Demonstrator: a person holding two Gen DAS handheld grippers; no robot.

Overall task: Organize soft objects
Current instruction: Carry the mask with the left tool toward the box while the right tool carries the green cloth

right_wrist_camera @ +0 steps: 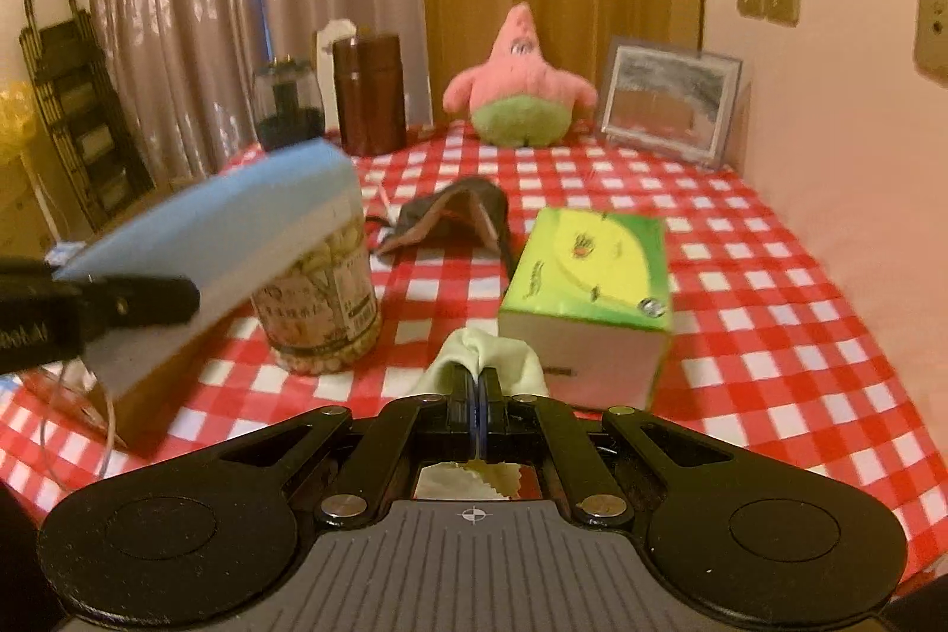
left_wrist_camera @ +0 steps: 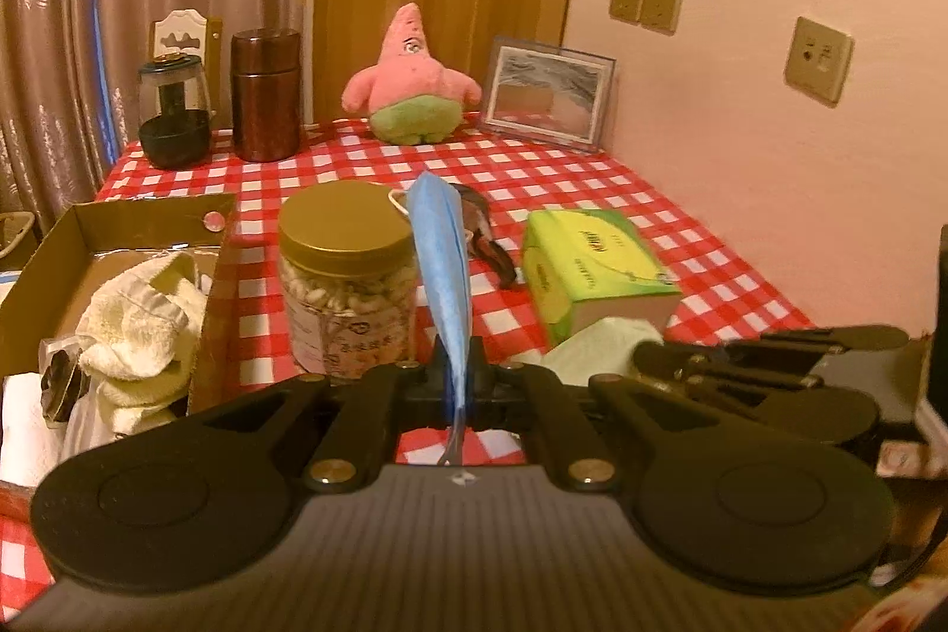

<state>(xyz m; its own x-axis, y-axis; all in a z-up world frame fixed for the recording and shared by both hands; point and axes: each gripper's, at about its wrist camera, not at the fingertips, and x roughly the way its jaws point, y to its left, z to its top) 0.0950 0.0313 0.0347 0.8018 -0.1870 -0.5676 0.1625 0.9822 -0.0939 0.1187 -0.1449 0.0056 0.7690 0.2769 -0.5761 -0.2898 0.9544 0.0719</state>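
Soft objects lay in several places: a blue pleated face mask (left_wrist_camera: 441, 265) stood edge-on, pinched between the closed jaws of the left gripper (left_wrist_camera: 457, 365), above the table, while a pale green cloth (right_wrist_camera: 486, 353) bulged out of the right gripper (right_wrist_camera: 477, 383), whose jaws were clamped on it just in front of a green-and-yellow tissue pack (right_wrist_camera: 586, 276). White crumpled towelling (left_wrist_camera: 142, 324) filled the near part of one open brown cardboard box (left_wrist_camera: 83, 235) at the table's left edge. One clear plastic jar of nuts with a gold lid (left_wrist_camera: 346, 270) stood just beside the box, close to the mask. A dark brown leather pouch (right_wrist_camera: 456, 217) lay between the jar and the tissue pack. Along the far edge stood a row — one dark glass grinder (left_wrist_camera: 175, 111), one tall brown metal canister (left_wrist_camera: 265, 93), one pink starfish plush toy with green shorts (left_wrist_camera: 412, 87), and one framed picture (left_wrist_camera: 548, 96) leaning by the pink wall (left_wrist_camera: 740, 99). The red-and-white checked tablecloth (right_wrist_camera: 770, 288) showed bare room on the right side and in the middle strip before the plush — the left and near parts were crowded. Two grippers, both shut on fabric.
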